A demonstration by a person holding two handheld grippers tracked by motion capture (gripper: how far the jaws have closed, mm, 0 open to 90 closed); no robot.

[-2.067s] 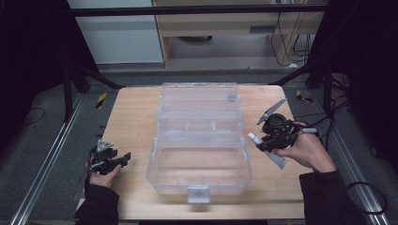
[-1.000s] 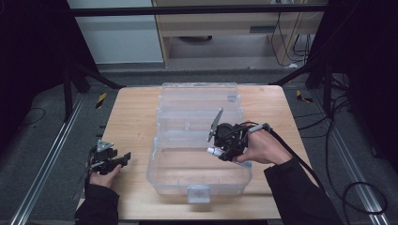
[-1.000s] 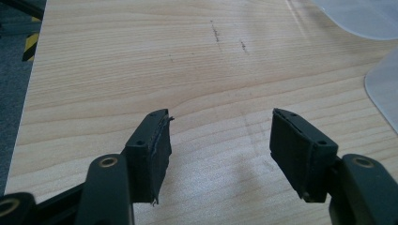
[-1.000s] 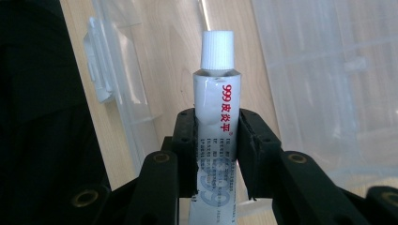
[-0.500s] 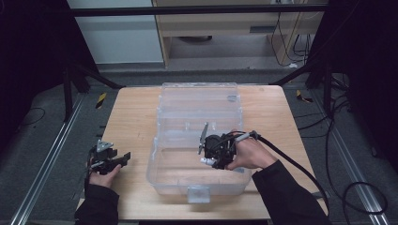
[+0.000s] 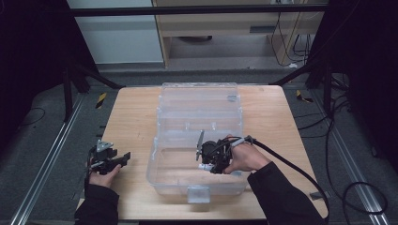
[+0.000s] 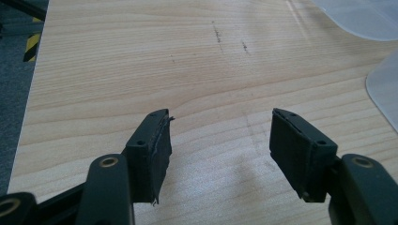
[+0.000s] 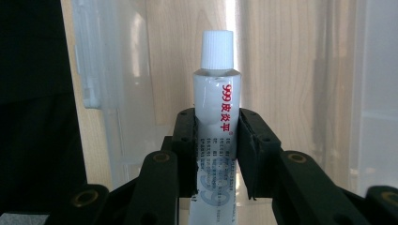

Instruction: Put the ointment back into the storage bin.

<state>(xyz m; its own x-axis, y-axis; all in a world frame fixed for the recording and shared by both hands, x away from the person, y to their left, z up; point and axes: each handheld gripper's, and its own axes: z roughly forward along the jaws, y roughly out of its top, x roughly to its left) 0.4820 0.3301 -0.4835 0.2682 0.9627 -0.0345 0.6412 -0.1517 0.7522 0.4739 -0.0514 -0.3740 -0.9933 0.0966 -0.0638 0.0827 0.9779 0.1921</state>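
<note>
The right claw (image 8: 217, 154) clamps a white squeeze tube (image 8: 217, 122) printed "999" in red, inside the clear plastic storage box (image 6: 162, 173); the left claw (image 7: 219, 150) gapes over the wooden worktop (image 7: 117, 70).

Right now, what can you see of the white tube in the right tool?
The white squeezable tube with a ribbed white screw cap looks like soft plastic, printed with red "999" and characters plus small grey text down its body. Cap on. The right tool is shut on its middle, both black pads pressing its sides, cap end pointing away from the hand. In the high view it hangs inside the clear plastic open box, its cap pointing left.
</note>
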